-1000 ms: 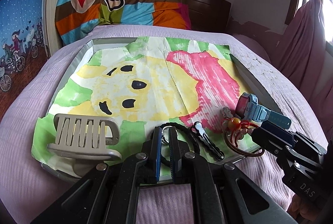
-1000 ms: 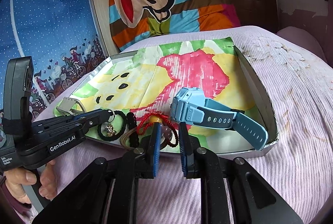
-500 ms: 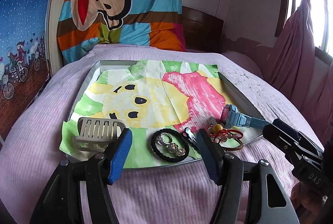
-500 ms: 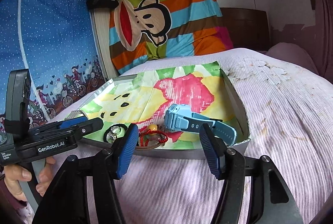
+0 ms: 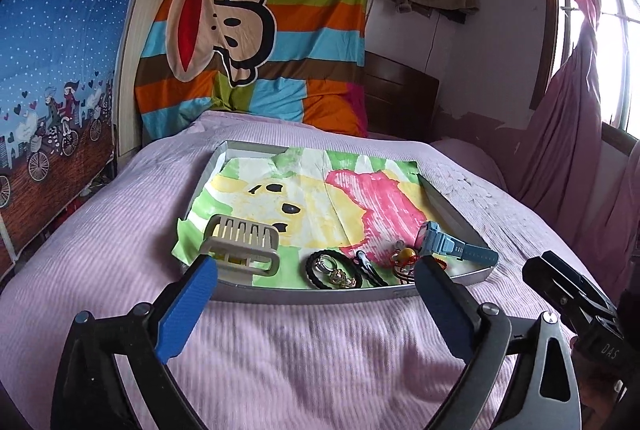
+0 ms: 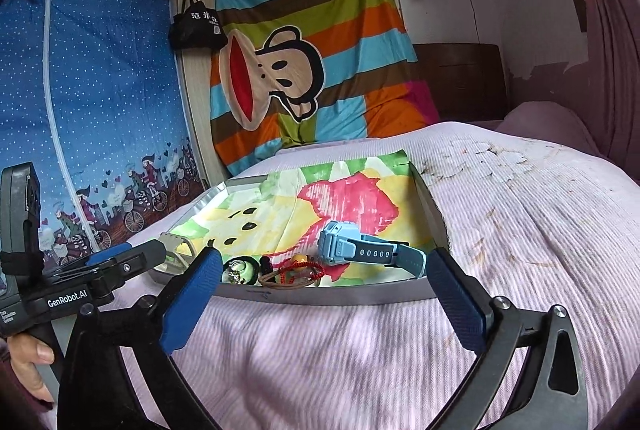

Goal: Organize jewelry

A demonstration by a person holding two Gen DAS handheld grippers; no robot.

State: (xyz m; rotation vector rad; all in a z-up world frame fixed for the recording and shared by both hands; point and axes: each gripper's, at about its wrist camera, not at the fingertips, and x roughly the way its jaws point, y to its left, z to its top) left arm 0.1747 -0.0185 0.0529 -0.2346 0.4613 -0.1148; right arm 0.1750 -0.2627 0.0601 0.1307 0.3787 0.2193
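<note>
A shallow grey tray (image 5: 320, 296) lined with a painted paper lies on the bed. Along its near edge sit a beige hair comb clip (image 5: 242, 244), a black hair tie with metal rings (image 5: 334, 270), a black hair clip (image 5: 370, 268), a red cord bracelet with a yellow bead (image 5: 406, 258) and a blue watch (image 5: 456, 248). My left gripper (image 5: 316, 292) is open and empty, held back from the tray's near edge. My right gripper (image 6: 324, 290) is open and empty too, in front of the watch (image 6: 364, 250) and the bracelet (image 6: 298, 268).
The bed has a pink ribbed cover (image 5: 312, 350). A striped monkey blanket (image 5: 256, 30) hangs at the headboard. A blue wardrobe cover (image 6: 92, 110) stands at the left and pink curtains (image 5: 568, 110) at the right.
Both grippers went from shut to wide open and pulled back from the tray toward me. The jewelry lies where it was in the tray.
</note>
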